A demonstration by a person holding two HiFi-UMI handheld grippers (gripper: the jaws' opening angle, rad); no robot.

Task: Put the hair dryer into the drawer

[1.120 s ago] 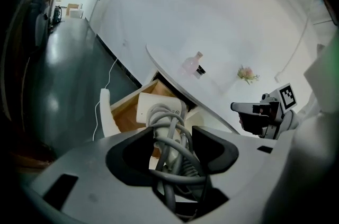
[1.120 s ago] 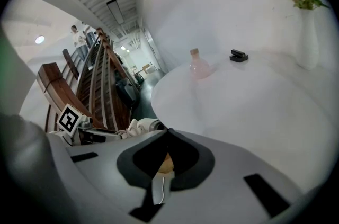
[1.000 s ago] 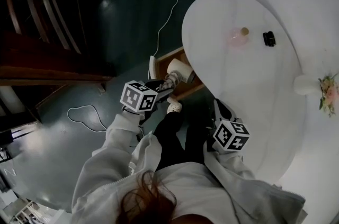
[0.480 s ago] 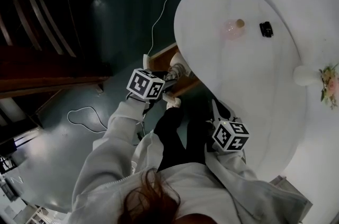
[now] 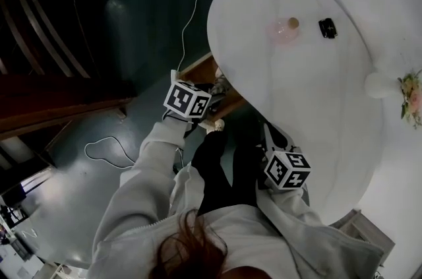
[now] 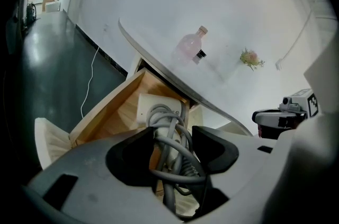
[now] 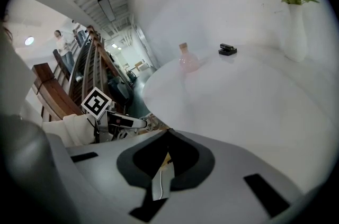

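Wooden drawer stood open under the white table. Since 1 second earlier, the hair dryer, pinched with its wound cord by the left gripper, had been carried over it; release was judged near. The right gripper was held pressed together, empty.

Your table is white, and the bottle at upper centre is pale pink. The drawer is light wood, the hair dryer pale grey with a grey cord. The marker cubes have black-and-white squares.
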